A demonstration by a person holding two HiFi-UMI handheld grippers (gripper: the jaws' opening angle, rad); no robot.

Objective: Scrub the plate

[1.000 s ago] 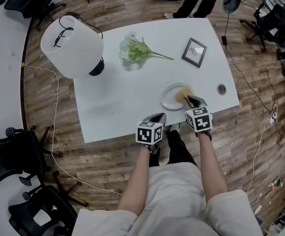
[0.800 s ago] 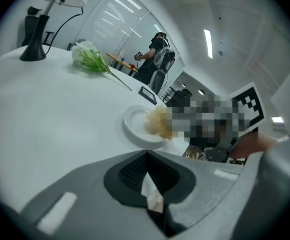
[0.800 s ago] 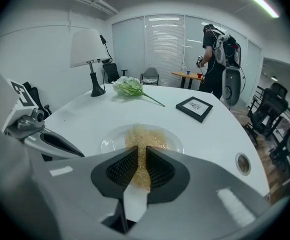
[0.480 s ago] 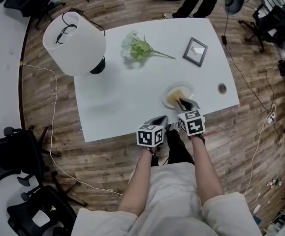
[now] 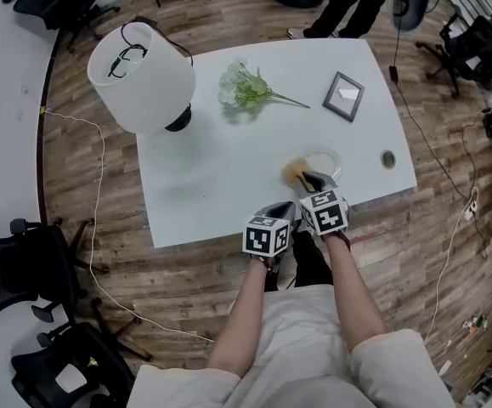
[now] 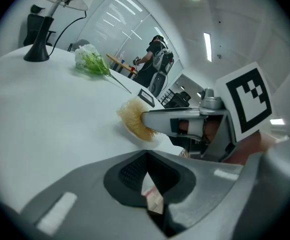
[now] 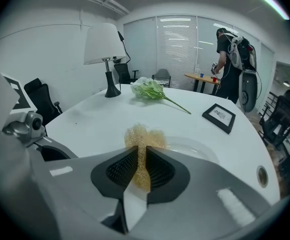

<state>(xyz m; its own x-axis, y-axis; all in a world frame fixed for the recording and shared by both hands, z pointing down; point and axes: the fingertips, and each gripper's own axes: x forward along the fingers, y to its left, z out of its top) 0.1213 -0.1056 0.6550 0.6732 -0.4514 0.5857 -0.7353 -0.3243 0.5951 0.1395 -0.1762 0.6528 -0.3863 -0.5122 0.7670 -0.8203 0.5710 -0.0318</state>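
White table (image 5: 220,177) stood on a wood-plank floor (image 5: 101,253), w/ black office chairs (image 5: 16,270) round the edges & someone's dark-trousered legs (image 5: 339,7) at the far side. On the far left corner stood a lamp (image 5: 141,76) w/ white shade & black base. Next to it, toward centre, lay a bunch of pale flowers (image 5: 246,87), stems pointing right. A dark-framed picture (image 5: 346,96) lay flat further right, apart from the flowers. A small round hole (image 5: 387,158) sat in the tabletop nr the right edge. A thin cable (image 5: 93,228) ran across the floor left of the table.

The plate (image 5: 326,161), white, sat nr the table's front edge, right of centre, btwn the picture & the person holding the tools. The right gripper (image 5: 309,179) reached over the front edge to the plate's left rim. Its jaws were clamped on a tan, fuzzy sponge (image 5: 295,173), which bulged out beyond the tips. The right gripper view showed the sponge at the plate's left edge, partly over bare table; whether it pressed on the rim I couldn't tell.

The left gripper (image 5: 281,211) was just beside the right one, on its left, at the table's front edge, not touching the plate. The left gripper view showed its jaws closed tip to tip w/ nothing held btwn them, pointed toward the sponge & plate.
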